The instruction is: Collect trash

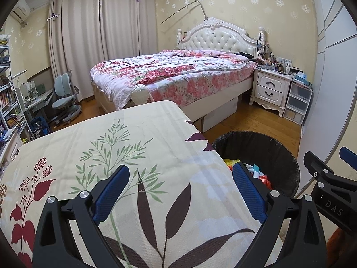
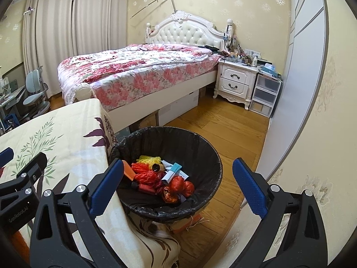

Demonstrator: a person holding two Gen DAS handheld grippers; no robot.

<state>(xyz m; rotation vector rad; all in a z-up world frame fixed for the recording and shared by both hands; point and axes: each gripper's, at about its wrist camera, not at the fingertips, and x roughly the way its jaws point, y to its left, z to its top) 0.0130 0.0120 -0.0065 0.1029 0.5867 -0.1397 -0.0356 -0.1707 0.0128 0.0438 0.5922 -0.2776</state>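
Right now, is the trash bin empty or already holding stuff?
Holding stuff. The trash bin, black-lined and upright beside the table, shows red and yellow mesh netting and paper scraps covering its bottom, well below the rim.

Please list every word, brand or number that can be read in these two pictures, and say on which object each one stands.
"DAS": white letters on the black body of the right tongs, seen at the right edge of the left wrist view.
"GenRobot.AI": white letters on the black body of the left tongs, seen at the left edge of the right wrist view.
Wrappers in the trash bin and items on the nightstand: print too small to read.
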